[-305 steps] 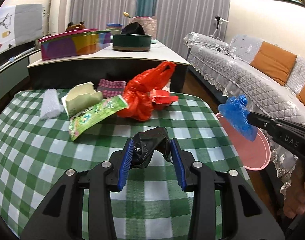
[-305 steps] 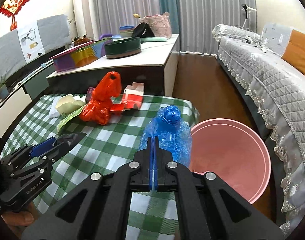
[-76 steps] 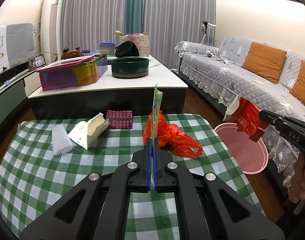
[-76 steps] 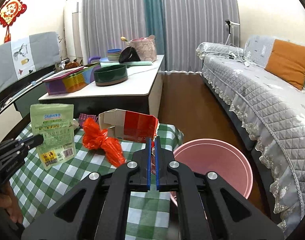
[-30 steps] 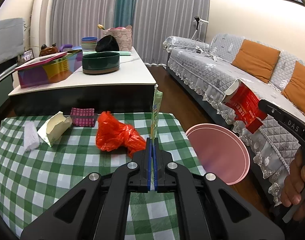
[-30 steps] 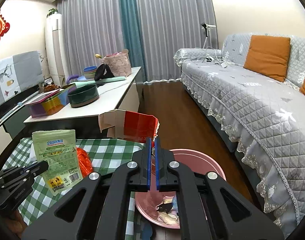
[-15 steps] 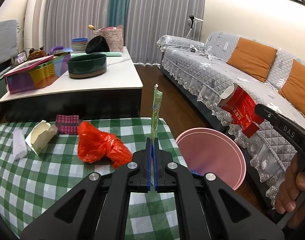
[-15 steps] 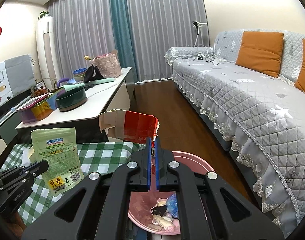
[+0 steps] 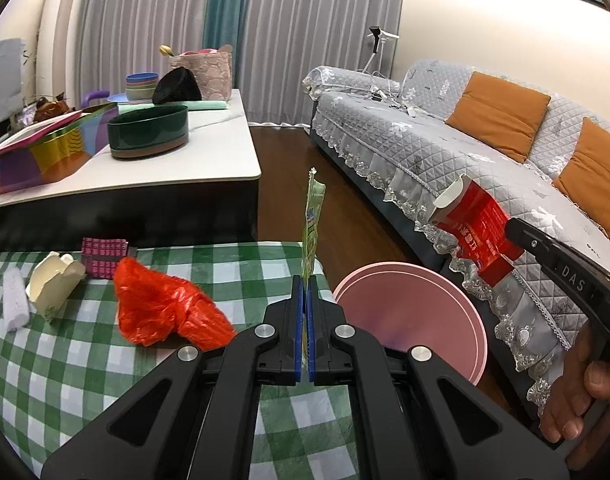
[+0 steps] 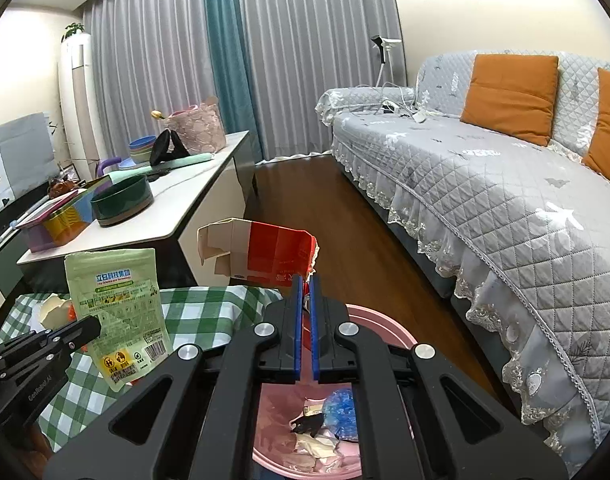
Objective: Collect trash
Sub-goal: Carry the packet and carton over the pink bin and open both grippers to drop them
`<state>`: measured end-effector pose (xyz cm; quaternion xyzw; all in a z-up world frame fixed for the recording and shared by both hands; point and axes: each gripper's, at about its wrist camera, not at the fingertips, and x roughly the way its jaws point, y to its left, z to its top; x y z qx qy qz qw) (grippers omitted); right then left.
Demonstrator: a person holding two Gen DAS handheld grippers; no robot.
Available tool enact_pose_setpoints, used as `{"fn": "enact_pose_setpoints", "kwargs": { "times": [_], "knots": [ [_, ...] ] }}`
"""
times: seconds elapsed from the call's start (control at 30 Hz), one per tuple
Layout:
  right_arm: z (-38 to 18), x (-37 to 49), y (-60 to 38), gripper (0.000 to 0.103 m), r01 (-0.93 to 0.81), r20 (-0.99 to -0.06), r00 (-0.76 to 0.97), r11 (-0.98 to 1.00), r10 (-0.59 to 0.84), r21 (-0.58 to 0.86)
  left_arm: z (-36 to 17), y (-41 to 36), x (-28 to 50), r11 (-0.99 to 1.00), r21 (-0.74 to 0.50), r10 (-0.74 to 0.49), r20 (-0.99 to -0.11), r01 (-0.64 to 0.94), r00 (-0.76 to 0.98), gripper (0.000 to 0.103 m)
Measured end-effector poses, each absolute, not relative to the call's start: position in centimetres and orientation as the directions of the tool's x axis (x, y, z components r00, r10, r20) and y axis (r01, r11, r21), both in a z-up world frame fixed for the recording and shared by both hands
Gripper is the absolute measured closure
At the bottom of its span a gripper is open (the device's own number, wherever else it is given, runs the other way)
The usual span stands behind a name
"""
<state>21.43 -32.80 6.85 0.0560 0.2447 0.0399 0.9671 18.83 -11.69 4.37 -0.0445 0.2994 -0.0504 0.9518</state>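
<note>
Two claws are in view, each clamped on a piece of trash near a pink bin [image 9: 457,300] that stands on the floor between the grey sofa [image 9: 445,148] and the desk [image 9: 85,368] with the green checked cloth. Behind the desk is a long white counter [image 9: 209,152] carrying a dark green round tin [image 9: 148,131] and a multicoloured box [image 9: 45,152]. Inside the bin, seen from the right wrist view, lie a blue plastic bag [image 10: 341,408], a black scrap and pale wrappers. On the cloth a crumpled red plastic bag [image 9: 161,310] lies near the desk's bin-side end, with a cream paper carton [image 9: 53,284], a magenta patterned packet [image 9: 104,257] and a white foam sleeve [image 9: 15,304] farther along. The right claw [image 10: 304,292] is closed down to a narrow slit on the lower corner of a red and white cardboard box [image 10: 261,250], which it holds above the bin. The left claw [image 9: 305,292] is pressed fully together on the lower edge of a pale green snack pouch [image 10: 117,312], holding it upright over the desk's edge just beside the bin.
</note>
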Motion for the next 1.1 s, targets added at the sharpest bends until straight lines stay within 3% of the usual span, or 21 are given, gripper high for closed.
{"fn": "enact_pose_setpoints", "kwargs": {
  "times": [0.73,0.83,0.9,0.97,1.03,1.1],
  "knots": [
    [4.9,23.1,-34.9,0.099,0.008,-0.518,0.853,0.990,0.065,0.138,2.9,-18.0,23.1,0.971,-0.150,-0.237,-0.583,0.184,0.777,0.102],
    [4.7,23.4,-35.1,0.096,0.020,-0.532,0.845,0.991,0.054,0.134,2.3,-18.7,23.7,0.965,-0.160,-0.264,-0.598,0.210,0.757,0.101],
    [4.3,23.7,-35.3,0.093,0.031,-0.551,0.833,0.990,0.051,0.139,1.9,-19.1,24.1,0.963,-0.165,-0.270,-0.618,0.214,0.738,0.094],
    [4.1,23.8,-35.7,0.084,0.045,-0.559,0.828,0.989,0.043,0.142,1.7,-18.9,24.2,0.965,-0.171,-0.263,-0.624,0.200,0.736,0.070],
    [4.0,23.8,-35.9,0.070,0.061,-0.560,0.828,0.988,0.030,0.143,1.7,-18.5,24.0,0.967,-0.174,-0.255,-0.617,0.187,0.744,0.069],
    [4.1,23.6,-36.0,0.068,0.064,-0.556,0.830,0.988,0.028,0.144,1.8,-18.1,23.8,0.968,-0.177,-0.252,-0.617,0.180,0.746,0.069]
  ]
}}
